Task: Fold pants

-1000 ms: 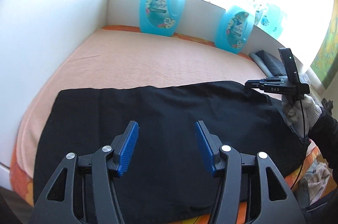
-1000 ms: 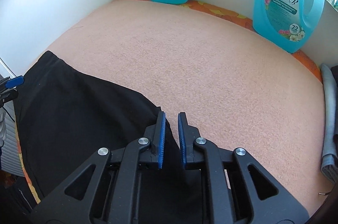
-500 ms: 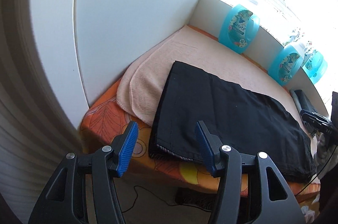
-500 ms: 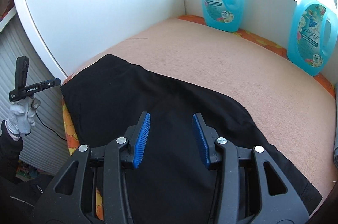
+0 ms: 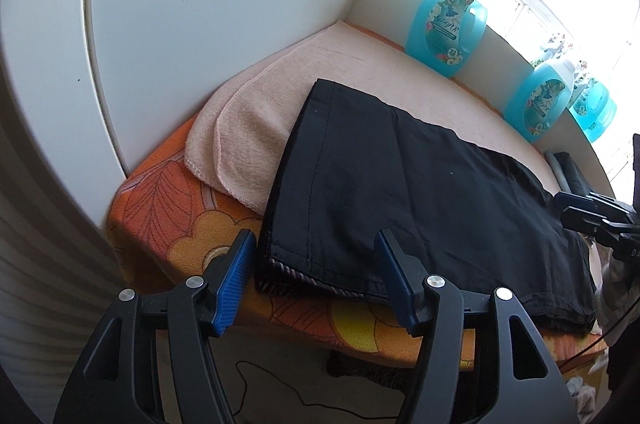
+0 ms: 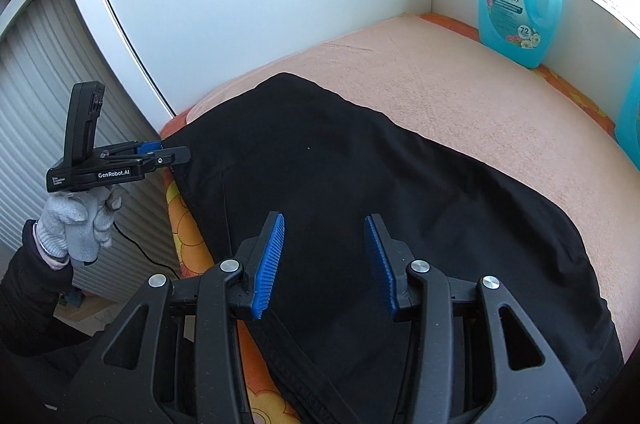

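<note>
- The black pants (image 5: 420,192) lie flat on the peach towel (image 5: 248,128), folded lengthwise, with the hem end hanging over the orange flowered cover (image 5: 168,224) at the near edge.
- The left gripper (image 5: 316,272) is spread around that hem corner, not pinching yet. Its jaws have just been opening a bit more, with the corner between them but untouched.
- The right gripper (image 6: 324,260) hovers over the waist end, jaws apart and holding nothing.
- My guess at the risk: that hem is several layers, you can see the striped inner edge peeking out. Bite too shallow and only the top layer comes up, so the fold goes skewed.
- Also the towel could drag along if a pad catches it.
- Compared to a second ago: the left gripper was over the middle of the pants, now it's at the end. The right one was nearly closed at the far edge, now it's wider.
</note>
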A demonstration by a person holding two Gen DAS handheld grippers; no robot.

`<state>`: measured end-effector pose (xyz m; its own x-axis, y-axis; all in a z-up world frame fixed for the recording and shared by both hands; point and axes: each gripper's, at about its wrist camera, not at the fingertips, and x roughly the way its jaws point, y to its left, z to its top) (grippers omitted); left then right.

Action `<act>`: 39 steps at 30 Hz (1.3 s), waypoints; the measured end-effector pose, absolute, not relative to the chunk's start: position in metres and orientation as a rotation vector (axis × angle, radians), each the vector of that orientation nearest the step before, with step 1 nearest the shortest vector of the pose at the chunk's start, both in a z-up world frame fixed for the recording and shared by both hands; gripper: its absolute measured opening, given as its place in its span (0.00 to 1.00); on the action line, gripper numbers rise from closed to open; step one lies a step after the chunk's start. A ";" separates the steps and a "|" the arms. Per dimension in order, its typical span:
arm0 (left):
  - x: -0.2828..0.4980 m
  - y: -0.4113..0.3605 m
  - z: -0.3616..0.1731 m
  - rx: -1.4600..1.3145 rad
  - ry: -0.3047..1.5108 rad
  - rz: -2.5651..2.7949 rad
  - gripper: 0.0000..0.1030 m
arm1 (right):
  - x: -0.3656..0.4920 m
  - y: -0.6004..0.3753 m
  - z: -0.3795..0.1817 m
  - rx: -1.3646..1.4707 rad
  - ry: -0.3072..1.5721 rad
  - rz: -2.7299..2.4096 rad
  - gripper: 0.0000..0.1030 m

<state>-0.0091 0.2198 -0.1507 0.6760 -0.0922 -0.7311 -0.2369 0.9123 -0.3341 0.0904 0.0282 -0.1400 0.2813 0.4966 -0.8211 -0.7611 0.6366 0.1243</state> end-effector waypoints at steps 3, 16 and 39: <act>-0.010 0.219 -0.151 -0.407 0.827 0.083 0.60 | 0.097 0.049 -0.142 -0.304 0.998 0.856 0.43; -0.021 0.223 -0.149 -0.375 0.754 0.079 0.12 | 0.153 0.185 -0.171 -0.162 1.276 0.847 0.56; -0.037 0.223 -0.155 -0.379 0.720 0.079 0.47 | 0.122 0.308 -0.215 -0.508 1.221 0.641 0.33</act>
<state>-0.0366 0.2235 -0.1548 0.7521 -0.0585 -0.6564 -0.1992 0.9293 -0.3111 0.1225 0.3075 -0.2152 0.2082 0.1754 -0.9622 -0.6917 0.7219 -0.0181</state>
